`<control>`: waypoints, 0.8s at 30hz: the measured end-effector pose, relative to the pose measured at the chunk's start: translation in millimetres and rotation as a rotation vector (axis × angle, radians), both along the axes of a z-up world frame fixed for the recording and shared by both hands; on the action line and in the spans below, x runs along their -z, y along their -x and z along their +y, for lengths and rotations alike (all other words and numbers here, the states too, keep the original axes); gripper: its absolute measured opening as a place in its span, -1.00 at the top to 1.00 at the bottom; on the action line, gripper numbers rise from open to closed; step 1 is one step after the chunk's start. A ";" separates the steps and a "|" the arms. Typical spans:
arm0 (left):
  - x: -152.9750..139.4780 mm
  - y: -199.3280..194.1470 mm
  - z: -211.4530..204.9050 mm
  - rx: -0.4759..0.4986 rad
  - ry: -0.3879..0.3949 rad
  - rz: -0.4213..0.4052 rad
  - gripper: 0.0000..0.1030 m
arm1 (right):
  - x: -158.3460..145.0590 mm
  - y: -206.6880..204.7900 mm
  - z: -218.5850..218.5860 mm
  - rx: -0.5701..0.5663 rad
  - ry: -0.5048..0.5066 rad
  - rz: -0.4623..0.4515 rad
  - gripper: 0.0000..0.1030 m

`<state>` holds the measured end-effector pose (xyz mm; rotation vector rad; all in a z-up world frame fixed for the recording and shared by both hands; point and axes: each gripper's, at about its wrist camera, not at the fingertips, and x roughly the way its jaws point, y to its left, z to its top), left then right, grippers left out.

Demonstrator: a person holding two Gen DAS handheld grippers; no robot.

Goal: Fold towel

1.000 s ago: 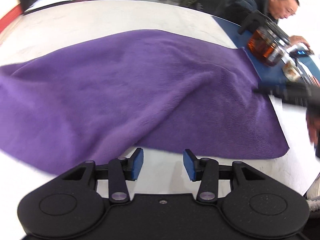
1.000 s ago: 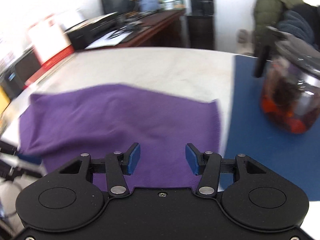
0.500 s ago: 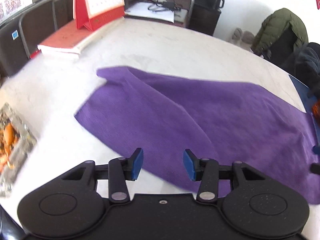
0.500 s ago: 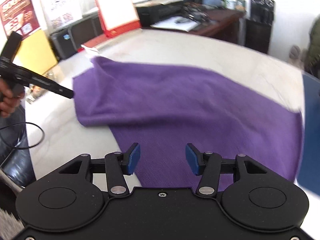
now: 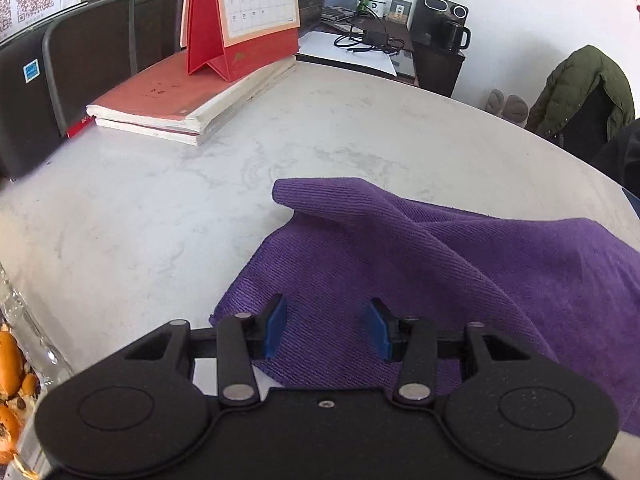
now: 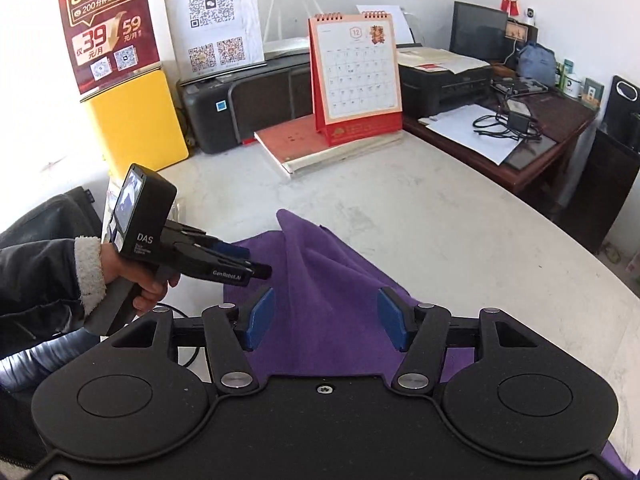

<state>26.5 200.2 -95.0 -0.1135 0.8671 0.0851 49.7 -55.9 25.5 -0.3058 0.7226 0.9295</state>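
A purple towel (image 5: 440, 264) lies rumpled on the white marble table (image 5: 200, 208), with a raised fold running toward its far corner. My left gripper (image 5: 326, 330) is open and empty, just above the towel's near left corner. My right gripper (image 6: 326, 318) is open and empty, over the towel (image 6: 320, 280) near its left end. The right wrist view also shows the left gripper (image 6: 256, 270) in a hand, its tips at the towel's left edge.
A red desk calendar (image 5: 244, 16) stands on stacked red books (image 5: 180, 96) at the table's far left. A clear tray with orange food (image 5: 12, 368) sits at the left edge. A printer (image 6: 256, 96), a yellow box (image 6: 136, 120) and a brown desk (image 6: 512, 128) lie beyond the table.
Both grippers have swung left along the towel to its left end. The glass jar and blue mat have left the views. Both stay open.
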 end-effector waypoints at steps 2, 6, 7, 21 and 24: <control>-0.4 8.3 -4.3 0.011 -0.029 0.019 0.18 | 0.9 -11.6 13.1 -0.004 0.016 0.005 -0.10; 0.4 31.8 -1.2 0.020 -0.004 0.023 0.17 | 2.8 -37.2 36.1 -0.032 0.034 0.001 -0.10; -0.2 36.2 0.7 0.019 0.008 0.031 0.17 | 4.0 -46.1 44.0 -0.043 0.037 -0.004 -0.10; -8.1 72.9 5.7 0.012 0.090 0.153 0.16 | 100.9 -128.7 179.0 -0.342 0.268 -0.021 0.11; -9.3 76.1 4.6 0.013 0.097 0.173 0.16 | 115.2 -123.6 191.2 -0.420 0.313 -0.023 0.11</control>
